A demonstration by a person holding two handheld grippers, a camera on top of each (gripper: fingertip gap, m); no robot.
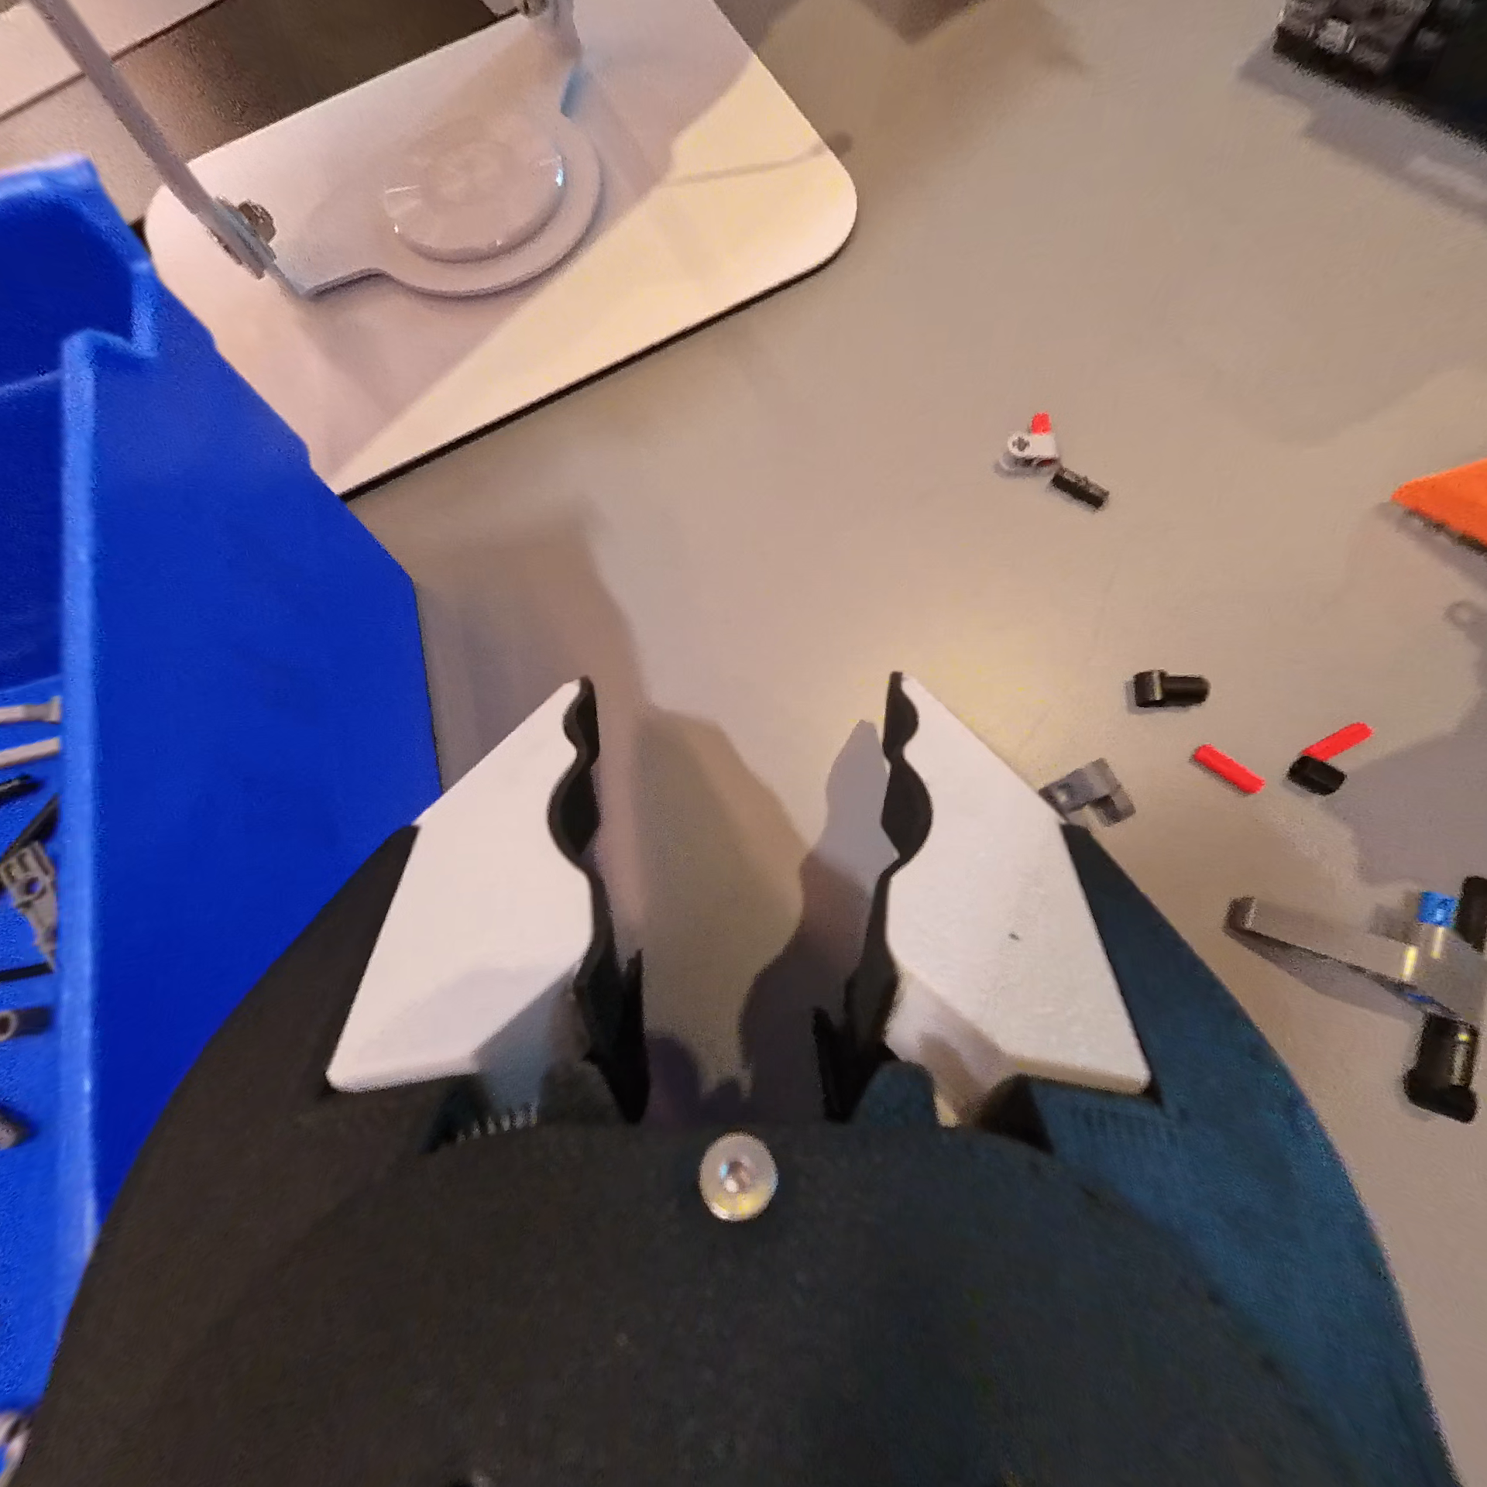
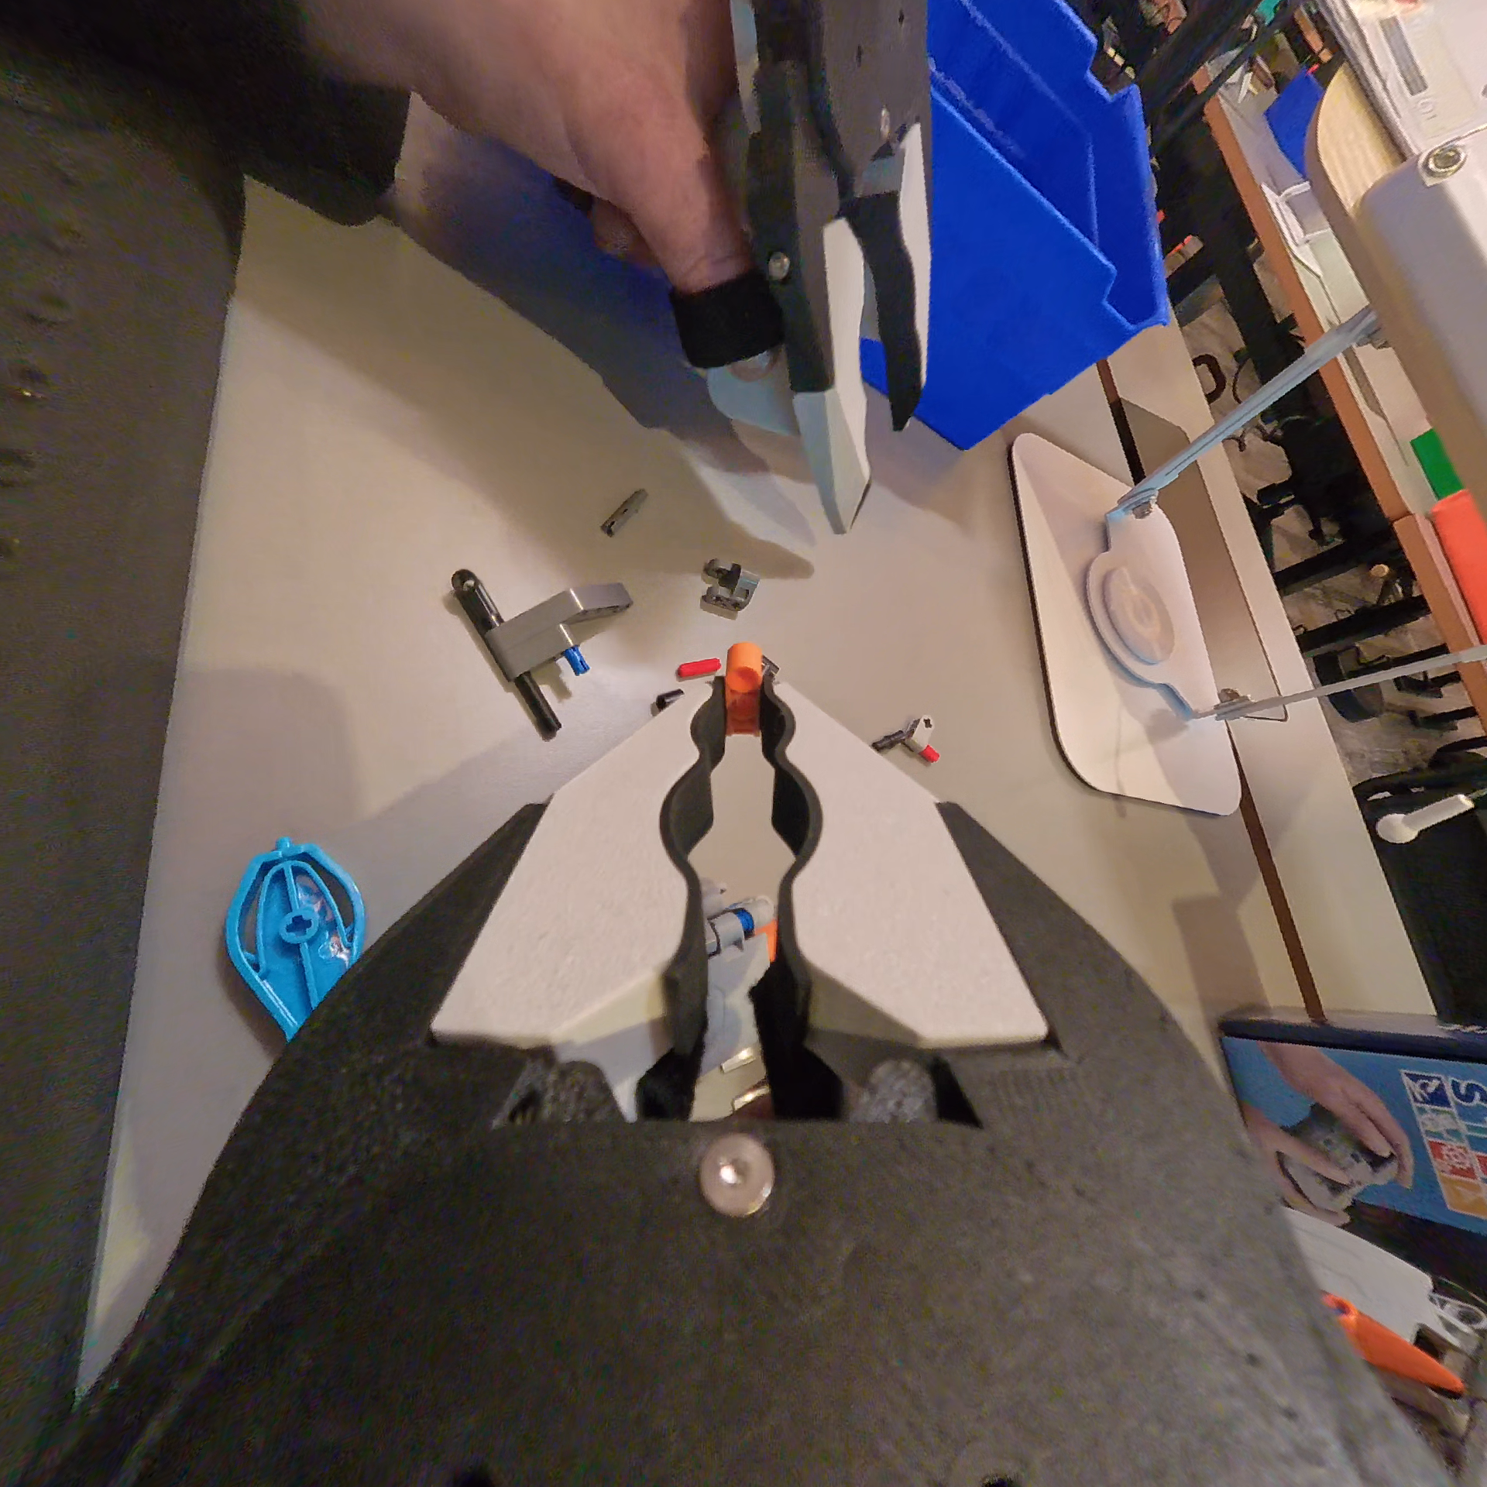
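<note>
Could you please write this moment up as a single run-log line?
left gripper: open, empty, beside blue bin | right gripper: shut on orange piece | table: small loose parts

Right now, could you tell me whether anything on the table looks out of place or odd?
Small building pieces lie loose on the table outside the blue bin: a red pin, a grey bracket, a blue cage-like part. Nothing looks damaged. The right tool pinches an orange piece.

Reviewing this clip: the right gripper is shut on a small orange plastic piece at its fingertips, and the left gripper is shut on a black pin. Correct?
Not quite. The left gripper is open and empty, as the left wrist view shows. The right gripper does pinch the small orange plastic piece.
</note>
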